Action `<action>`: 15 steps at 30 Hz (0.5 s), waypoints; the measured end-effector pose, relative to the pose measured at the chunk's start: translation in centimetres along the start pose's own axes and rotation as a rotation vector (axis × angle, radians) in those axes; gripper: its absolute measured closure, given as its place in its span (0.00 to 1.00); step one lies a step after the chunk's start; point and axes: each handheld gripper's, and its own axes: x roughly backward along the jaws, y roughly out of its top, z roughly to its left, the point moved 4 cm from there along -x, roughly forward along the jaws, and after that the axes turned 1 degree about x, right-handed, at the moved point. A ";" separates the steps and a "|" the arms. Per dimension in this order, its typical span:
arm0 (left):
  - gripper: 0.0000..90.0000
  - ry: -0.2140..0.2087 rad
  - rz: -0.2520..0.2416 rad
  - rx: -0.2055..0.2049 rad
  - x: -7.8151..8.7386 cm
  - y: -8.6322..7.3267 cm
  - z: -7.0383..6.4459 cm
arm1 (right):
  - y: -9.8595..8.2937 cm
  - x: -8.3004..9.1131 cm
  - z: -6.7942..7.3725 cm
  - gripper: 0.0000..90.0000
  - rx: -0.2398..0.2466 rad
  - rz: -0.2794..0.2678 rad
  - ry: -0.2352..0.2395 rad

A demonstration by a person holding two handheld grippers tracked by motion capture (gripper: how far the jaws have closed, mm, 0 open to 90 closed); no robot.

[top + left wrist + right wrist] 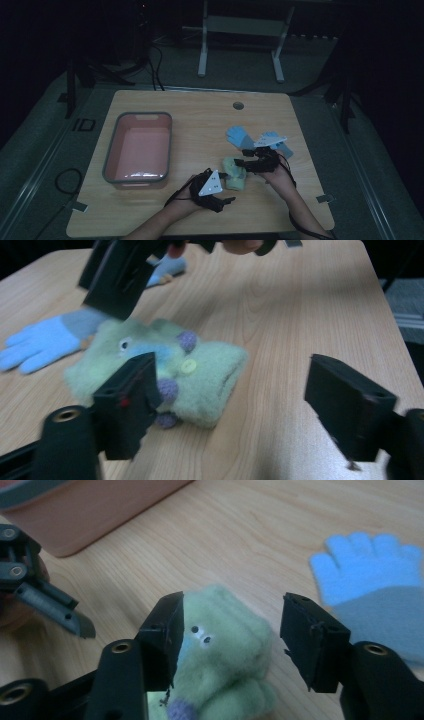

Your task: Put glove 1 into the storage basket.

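A green fleece glove (pixel 234 173) with purple bobbles is found lying on the wooden table (pixel 200 107), beside a blue glove (pixel 239 135). Both the left gripper (pixel 235 405) and right gripper (pixel 230 635) are held wide open around it; nothing is clamped.

One wooden table (pixel 150 210). On it, one pink plastic bin (pixel 138 148) with a grey rim. One folded, fuzzy green glove (pixel 234 173) trimmed with purple pom-poms, a button and small eyes. Two light blue gloves with grey cuffs, one (pixel 237 135) beside the other (pixel 276 140). Two handheld grippers: one left gripper (pixel 223 189), one right gripper (pixel 243 157).
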 end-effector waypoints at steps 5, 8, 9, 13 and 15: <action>0.34 -0.034 0.036 -0.039 -1.3 0.4 0.4 | -0.3 -1.8 -0.7 0.47 -0.034 0.023 0.014; 0.42 -0.047 0.062 -0.054 -2.0 0.4 0.6 | -0.8 -2.8 -1.0 0.46 -0.046 0.056 0.018; 0.43 -0.050 0.074 -0.058 -2.2 0.3 0.7 | -0.9 -3.0 -1.0 0.45 -0.046 0.066 0.017; 0.49 -0.070 0.128 -0.069 -3.0 -0.2 1.0 | -1.9 -3.9 -1.1 0.38 -0.064 0.134 0.053; 0.49 -0.065 0.135 -0.065 -3.1 -0.3 1.0 | -2.4 -4.3 -1.1 0.40 -0.078 0.150 0.078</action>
